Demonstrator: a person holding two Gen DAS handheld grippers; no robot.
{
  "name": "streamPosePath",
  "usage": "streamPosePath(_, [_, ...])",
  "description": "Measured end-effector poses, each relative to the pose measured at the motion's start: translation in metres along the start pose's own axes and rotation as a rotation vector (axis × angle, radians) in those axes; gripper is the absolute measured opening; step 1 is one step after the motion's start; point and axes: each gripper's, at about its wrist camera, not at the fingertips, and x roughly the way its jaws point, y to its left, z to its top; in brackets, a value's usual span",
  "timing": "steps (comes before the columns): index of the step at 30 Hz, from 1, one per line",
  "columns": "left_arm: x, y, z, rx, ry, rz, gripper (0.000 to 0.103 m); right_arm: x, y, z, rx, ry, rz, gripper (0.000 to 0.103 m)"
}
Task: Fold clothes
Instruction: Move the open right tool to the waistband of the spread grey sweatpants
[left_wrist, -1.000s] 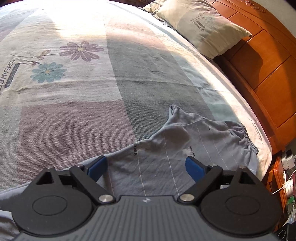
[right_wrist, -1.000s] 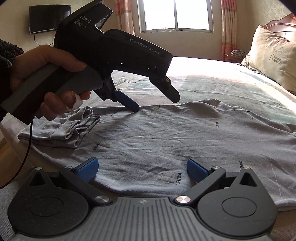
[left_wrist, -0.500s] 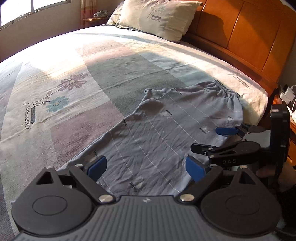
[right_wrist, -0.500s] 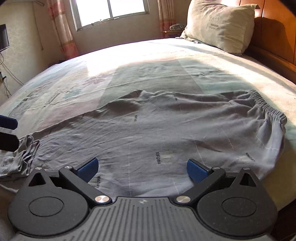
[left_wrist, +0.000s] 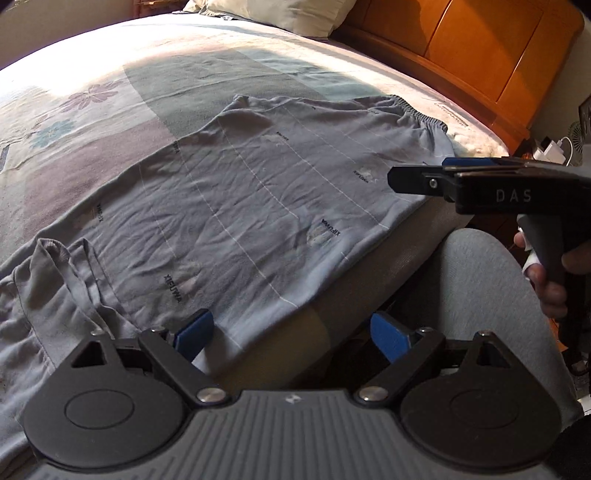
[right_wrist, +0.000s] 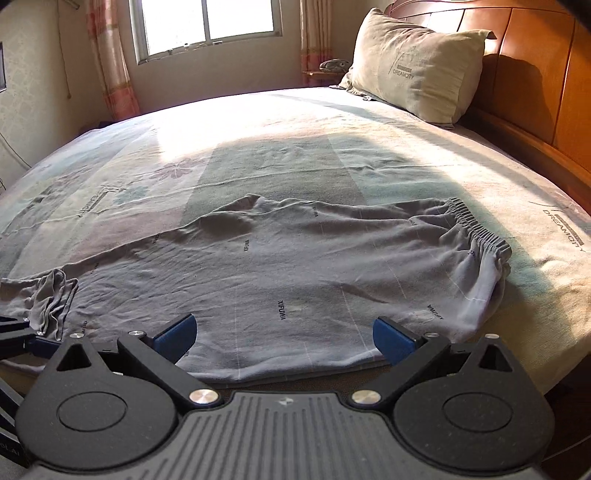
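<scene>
Grey trousers lie spread flat on the bed, along its near edge. Long axis runs side to side across the right-wrist view: elastic waistband toward the headboard and pillow, leg ends bunched and wrinkled at the opposite, left end. The near side seam hangs slightly over the mattress edge. The cloth is creased but in one spread layer as far as I can see; no crosswise fold shows.

Left tongs: blue pads wide apart, holding nothing, hovering over the near edge just beside the bunched leg ends. Right tongs: also wide apart and empty, low over the near seam around mid-length. In the left-wrist view the right tongs point in from the side near the waistband corner, a hand on the grip.

Judgement: one tool near each end of the garment suits taking hold of both ends together, which keeps a long limp cloth straight when lifted. Lying parallel to the edge keeps both ends in reach.

The lie fits either smoothing out or readiness for a lengthwise fold; I cannot tell which.
</scene>
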Motion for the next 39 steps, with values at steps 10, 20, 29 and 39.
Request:
streamPosePath(10, [-0.048,0.046,0.067,-0.170,-0.146,-0.056,0.093,0.040,0.002,0.006,-0.033,0.015,0.019,0.103])
streamPosePath(20, [0.043,0.037,0.153,-0.221,-0.104,-0.158,0.094,0.058,-0.006,-0.012,0.046,0.027,0.033,0.103])
streamPosePath(29, [0.124,0.037,0.180,-0.289,-0.034,-0.168,0.095,0.057,-0.002,-0.019,-0.009,-0.008,0.023,0.103])
streamPosePath(39, [0.067,0.015,0.174,-0.186,-0.010,-0.051,0.095,0.054,-0.011,-0.021,0.048,-0.044,0.064,0.103])
